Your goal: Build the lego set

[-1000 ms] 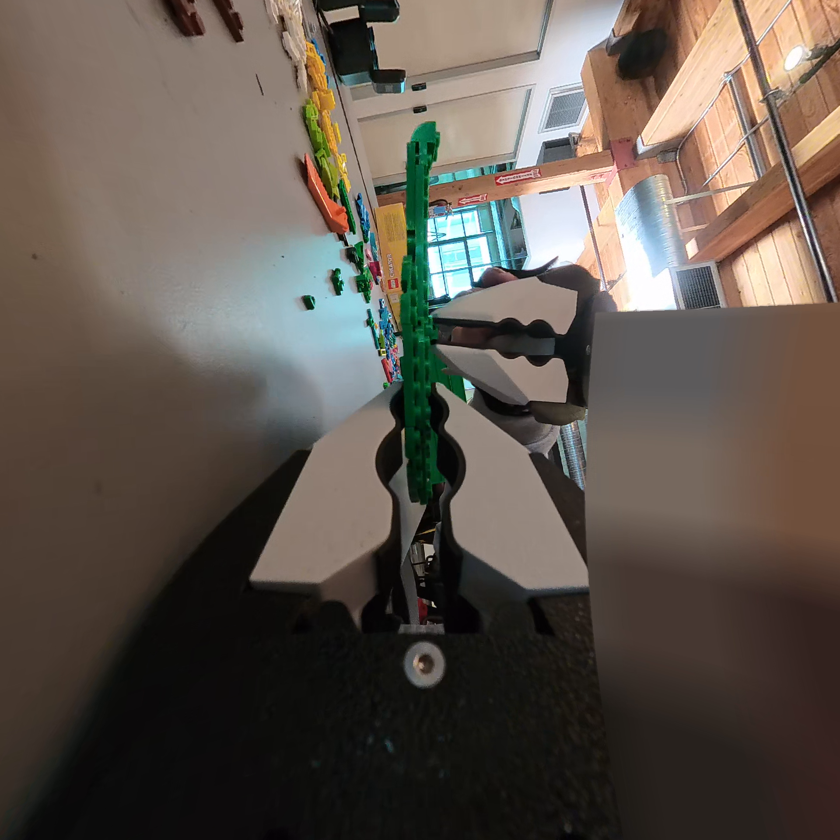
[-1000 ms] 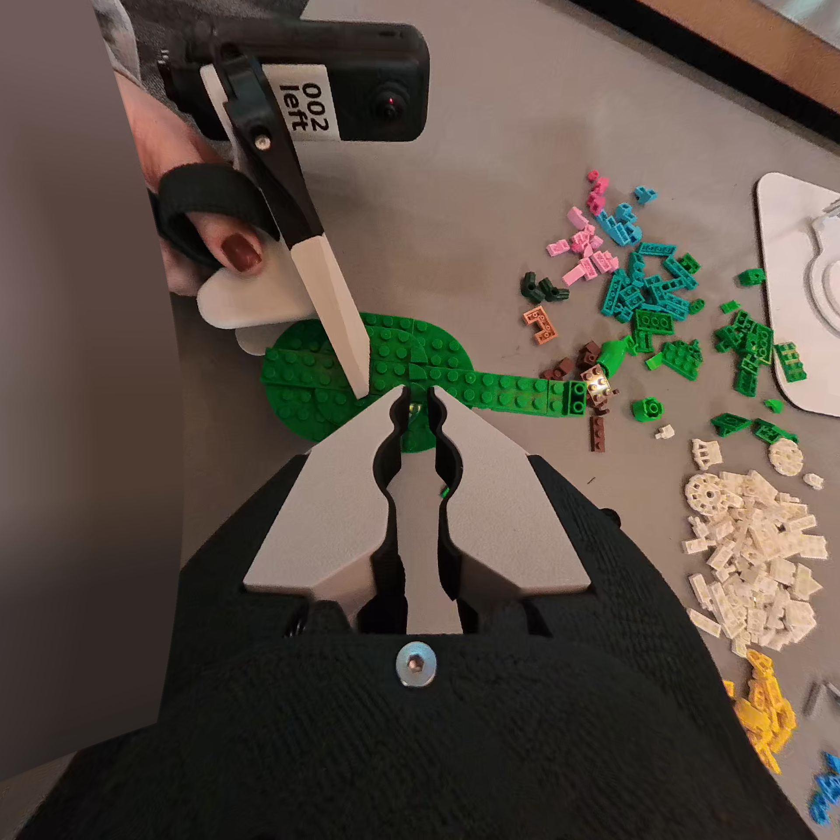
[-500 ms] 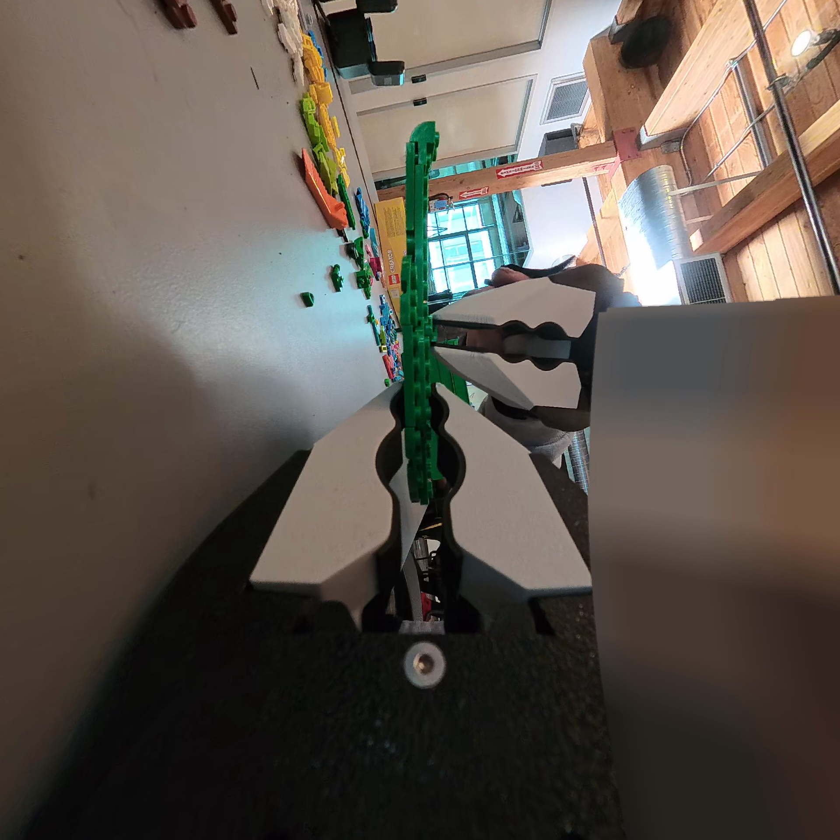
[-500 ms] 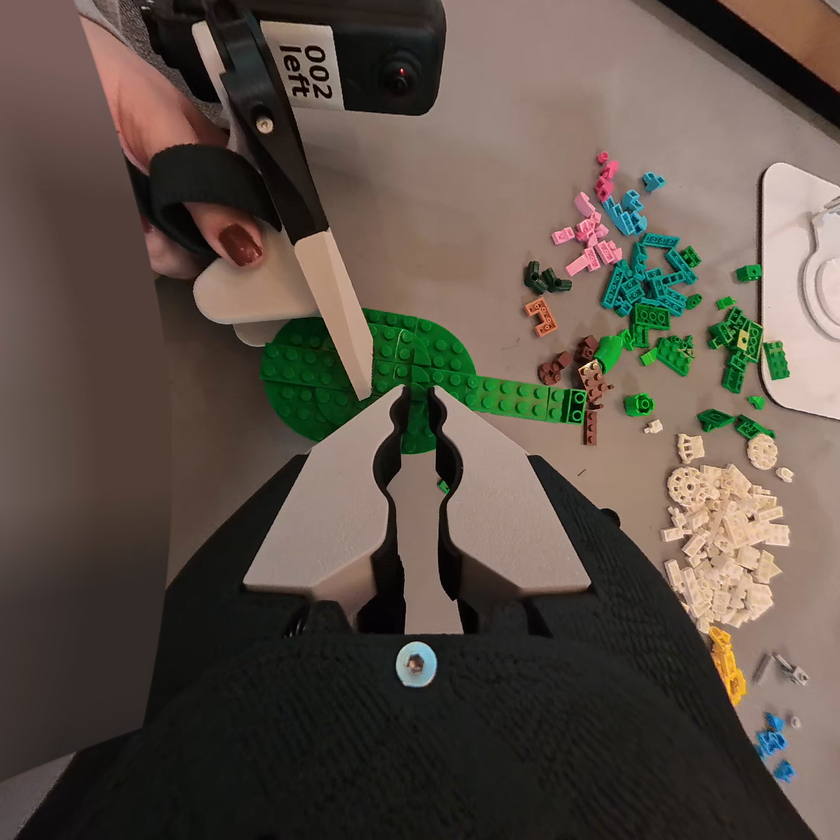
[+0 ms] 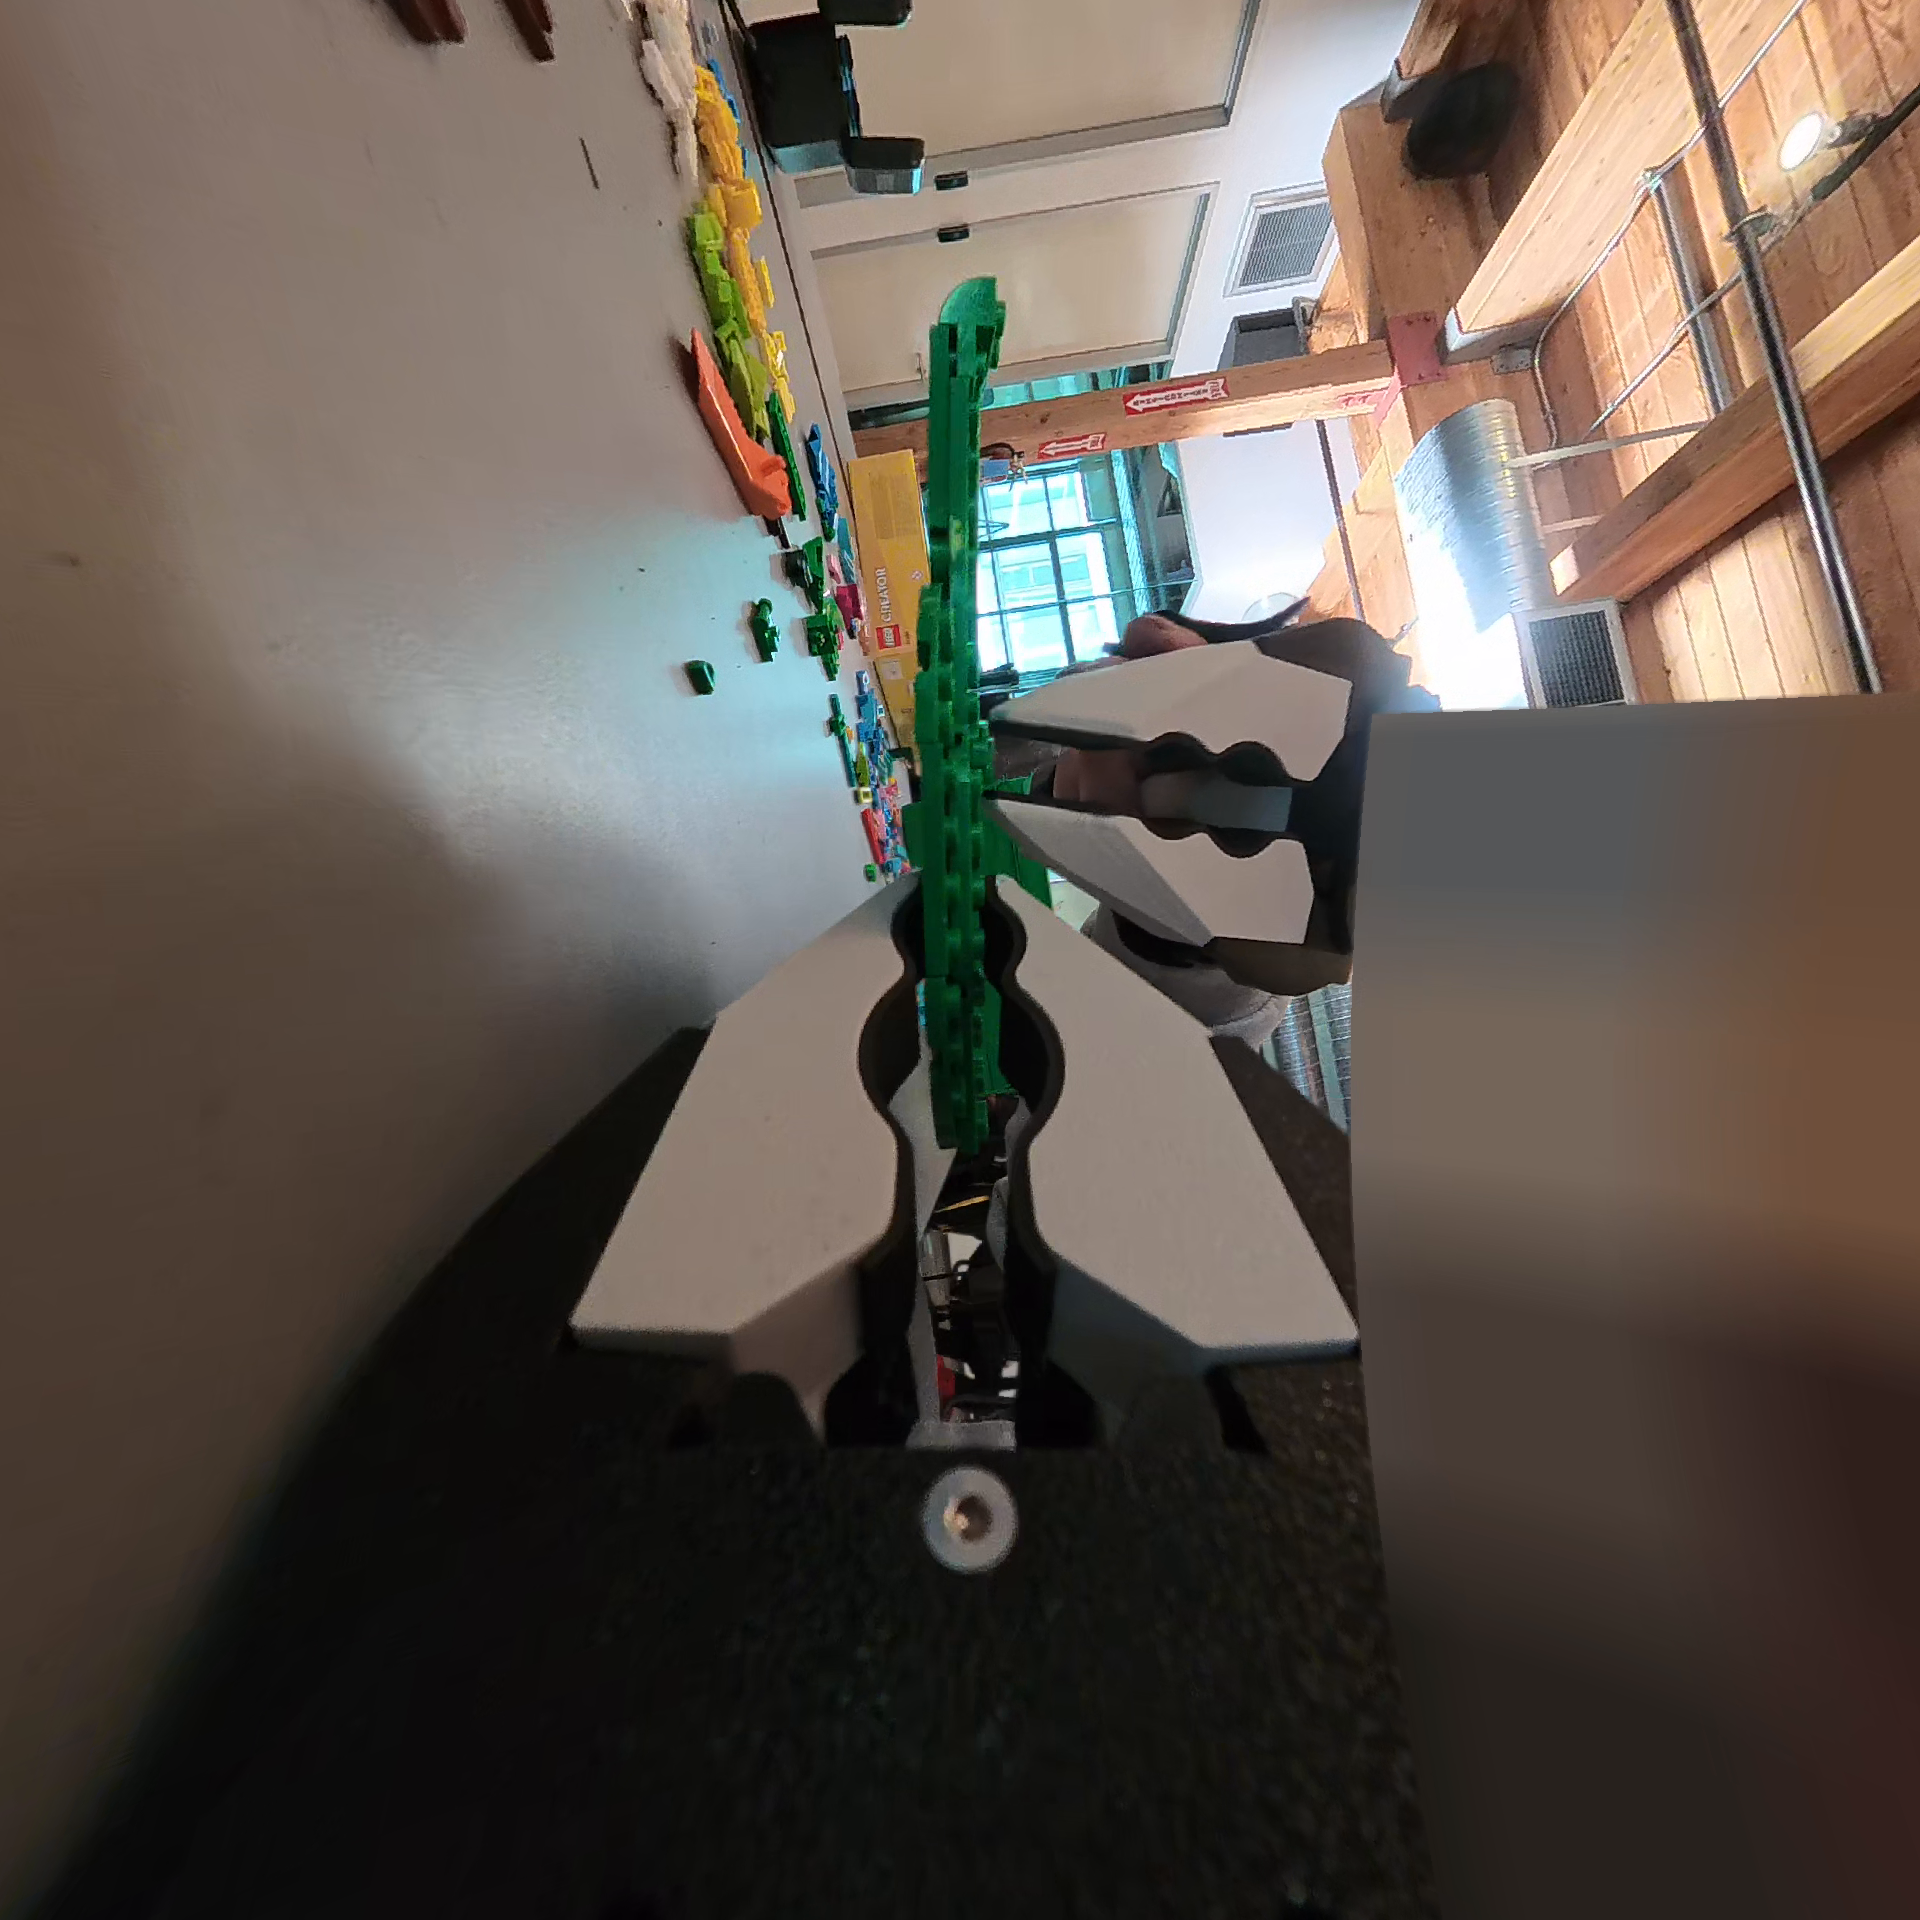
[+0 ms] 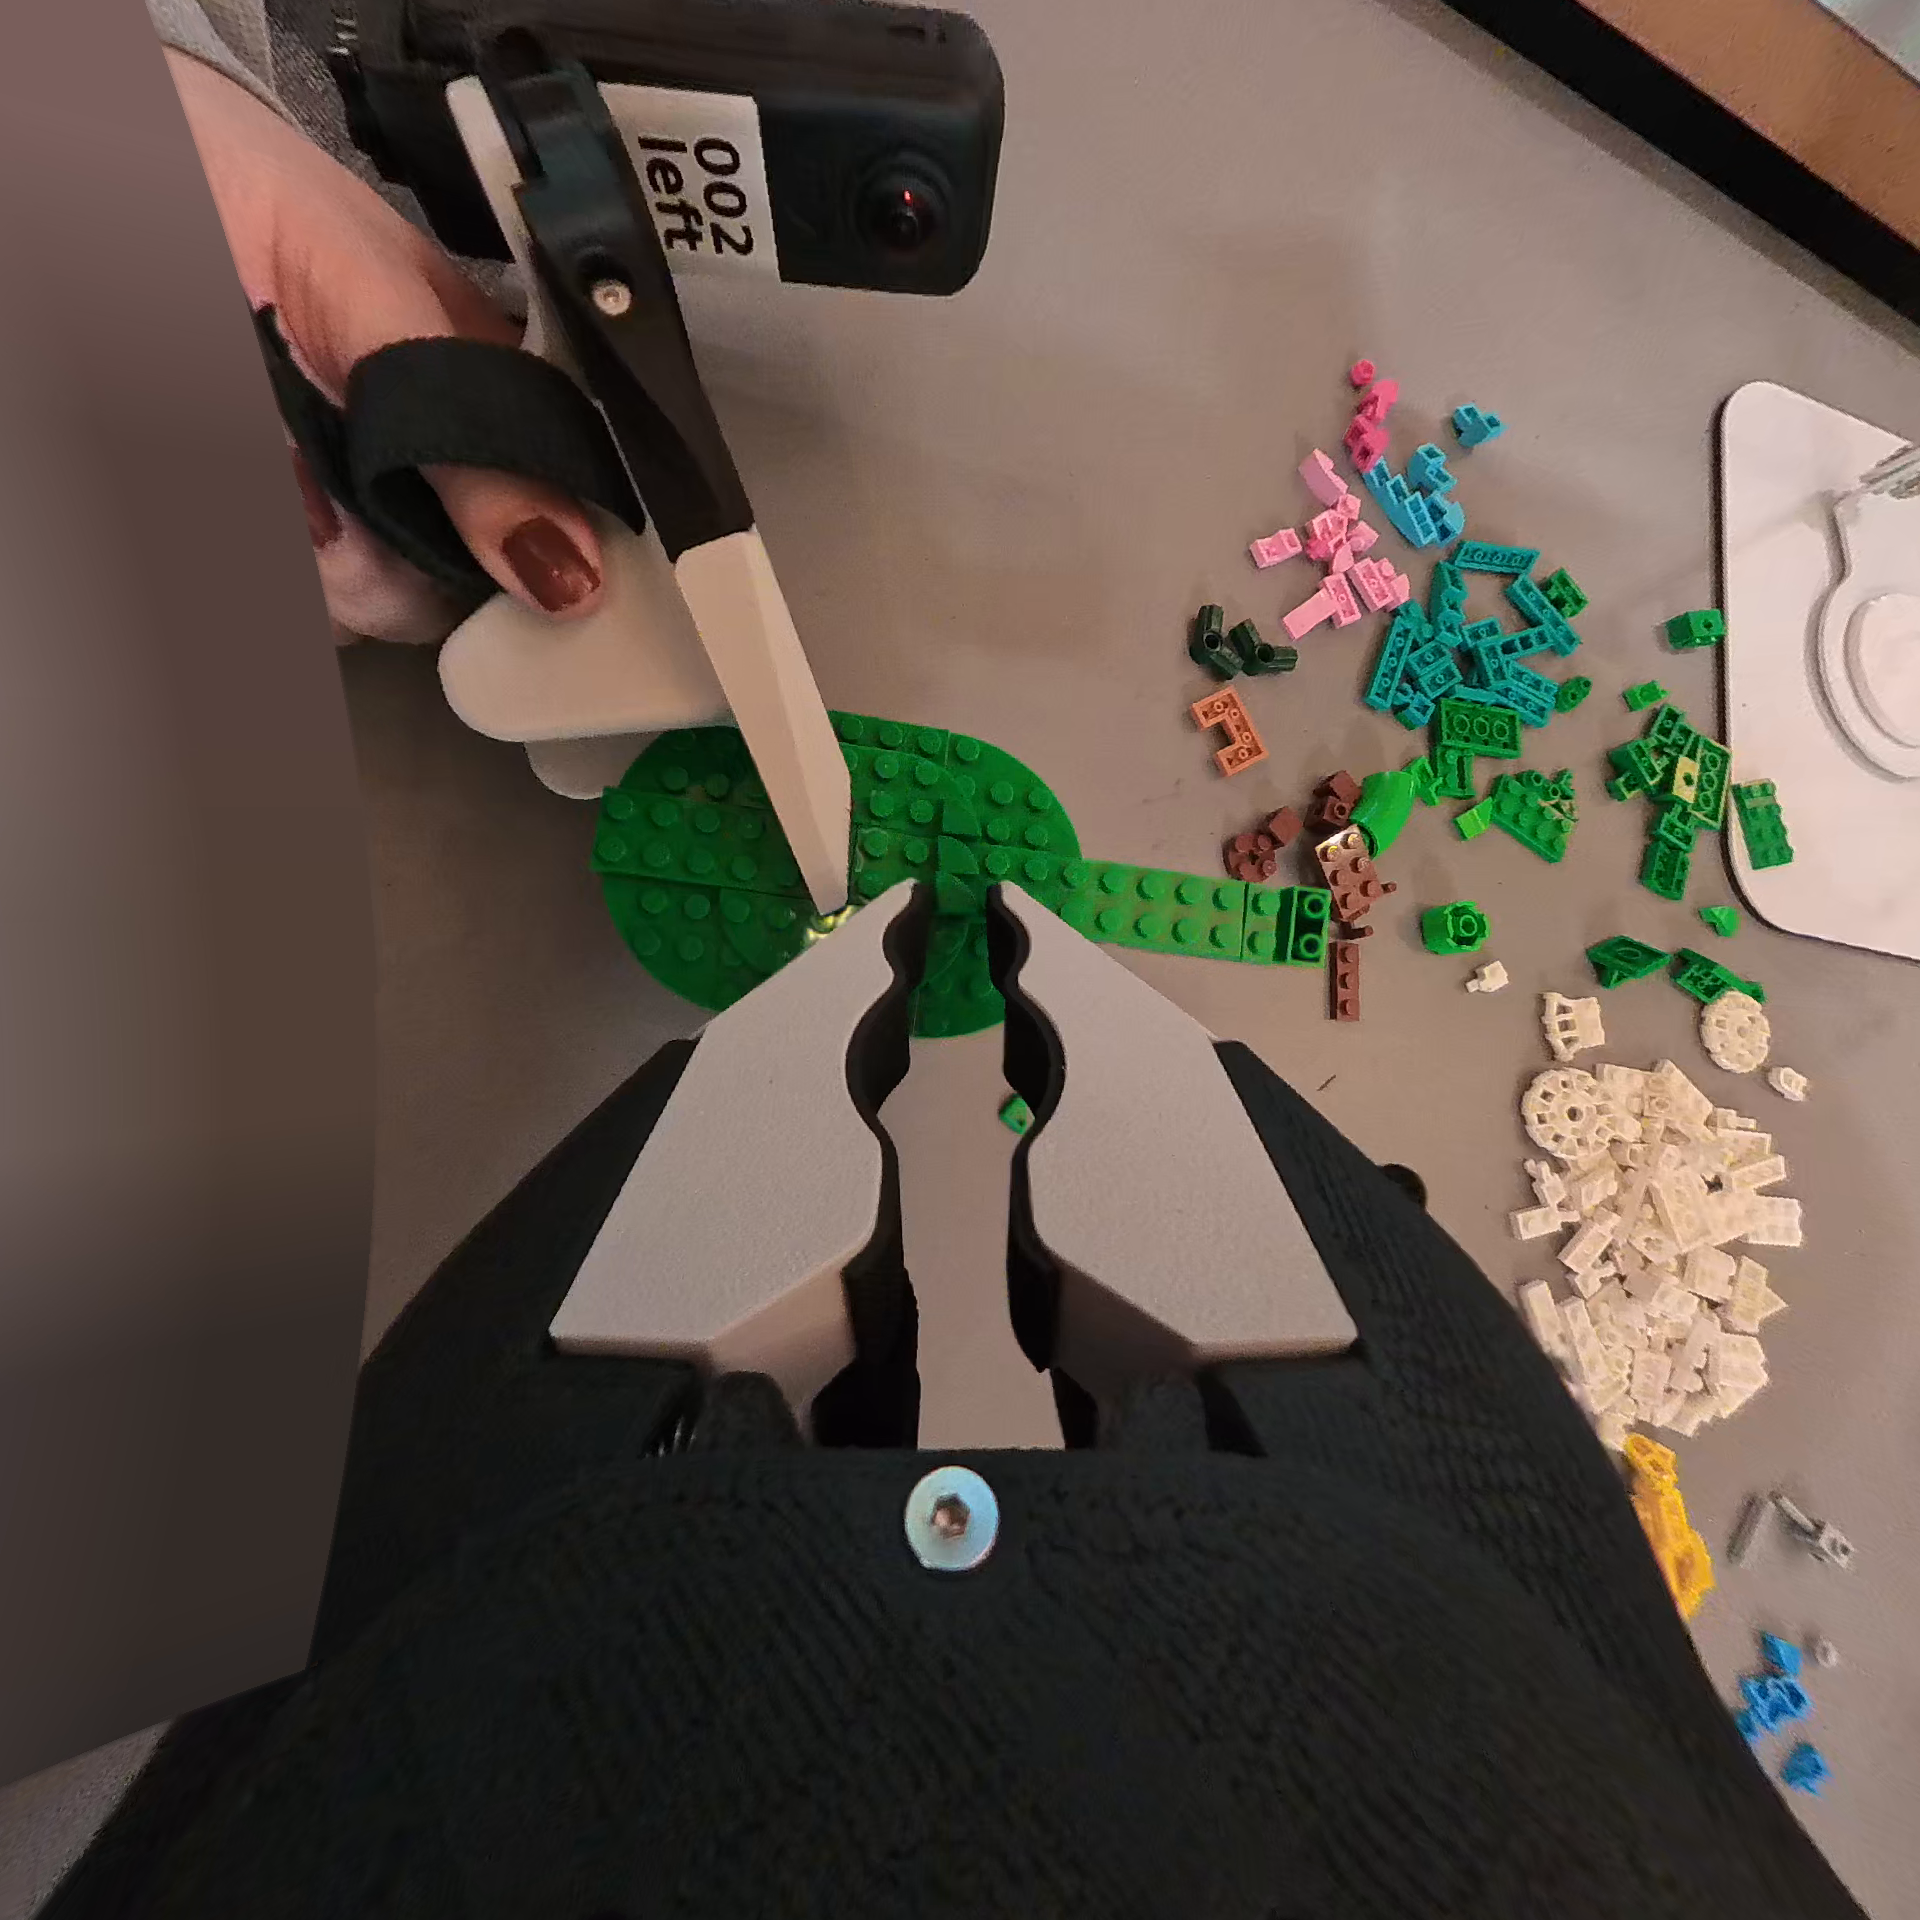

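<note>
Right tool (image 6: 951, 894) tips have parted slightly since a moment ago. They now straddle a small green quarter-round tile (image 6: 957, 900) on the green plate assembly (image 6: 935, 790) without visibly pinching it. Left tool (image 5: 956, 894) stays clamped on the assembly's edge, holding it off the grey bench (image 6: 1039, 468). The assembly is flat, studded, glossy plastic: a round disc with a strip tail. Loose white bricks (image 6: 1652, 1247) and teal bricks (image 6: 1475, 644) lie right of it.

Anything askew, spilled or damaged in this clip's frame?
Nothing looks damaged. The round green studded plate assembly is held off the grey table, clamped edge-on in the left gripper. Loose bricks lie in colour-sorted heaps, like the white pile.
</note>
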The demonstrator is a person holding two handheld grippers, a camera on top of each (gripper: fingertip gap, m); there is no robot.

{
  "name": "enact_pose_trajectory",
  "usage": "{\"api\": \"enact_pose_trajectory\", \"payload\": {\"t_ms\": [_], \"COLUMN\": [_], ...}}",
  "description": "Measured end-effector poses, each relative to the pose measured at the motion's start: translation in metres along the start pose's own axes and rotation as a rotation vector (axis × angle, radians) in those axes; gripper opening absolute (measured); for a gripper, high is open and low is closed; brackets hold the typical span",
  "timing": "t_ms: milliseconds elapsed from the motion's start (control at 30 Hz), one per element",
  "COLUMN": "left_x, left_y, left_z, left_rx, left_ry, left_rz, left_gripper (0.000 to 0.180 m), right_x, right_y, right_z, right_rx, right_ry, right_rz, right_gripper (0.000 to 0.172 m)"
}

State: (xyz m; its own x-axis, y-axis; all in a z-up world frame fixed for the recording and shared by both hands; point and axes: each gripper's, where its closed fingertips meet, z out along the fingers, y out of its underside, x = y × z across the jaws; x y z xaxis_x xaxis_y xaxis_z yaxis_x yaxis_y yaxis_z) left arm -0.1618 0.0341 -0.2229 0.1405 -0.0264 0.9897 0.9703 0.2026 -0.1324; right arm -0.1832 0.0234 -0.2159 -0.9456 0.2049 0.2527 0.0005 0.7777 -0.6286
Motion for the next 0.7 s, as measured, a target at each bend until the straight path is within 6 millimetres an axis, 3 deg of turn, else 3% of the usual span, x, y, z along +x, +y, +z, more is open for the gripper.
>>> {"api": "enact_pose_trajectory", "payload": {"t_ms": [67,167,233,367,533,700], "left_x": [0.000,0.000,0.000,0.001,0.000,0.000], "left_y": [-0.001,-0.002,-0.003,-0.004,-0.004,-0.004], "left_z": [-0.001,-0.002,-0.002,-0.003,-0.002,-0.002], "left_rx": [0.005,0.011,0.014,0.017,0.015,0.014], "left_ry": [0.005,0.013,0.019,0.027,0.026,0.026], "left_rz": [-0.013,-0.032,-0.045,-0.062,-0.064,-0.064], "left_gripper": [0.005,0.005,0.005,0.005,0.005,0.005], "right_x": [0.001,-0.005,-0.011,-0.003,0.000,0.007], "right_y": [-0.002,-0.004,0.005,0.013,0.023,0.021], "right_z": [-0.003,-0.012,-0.014,-0.013,0.009,0.018], "right_rx": [0.018,0.069,0.041,-0.011,-0.123,-0.149], "right_ry": [0.007,0.007,0.043,0.323,0.532,0.656], "right_rz": [-0.018,-0.125,-0.281,-0.667,-0.987,-1.060], "right_gripper": [0.015,0.040,0.058,0.074,0.070,0.058]}}
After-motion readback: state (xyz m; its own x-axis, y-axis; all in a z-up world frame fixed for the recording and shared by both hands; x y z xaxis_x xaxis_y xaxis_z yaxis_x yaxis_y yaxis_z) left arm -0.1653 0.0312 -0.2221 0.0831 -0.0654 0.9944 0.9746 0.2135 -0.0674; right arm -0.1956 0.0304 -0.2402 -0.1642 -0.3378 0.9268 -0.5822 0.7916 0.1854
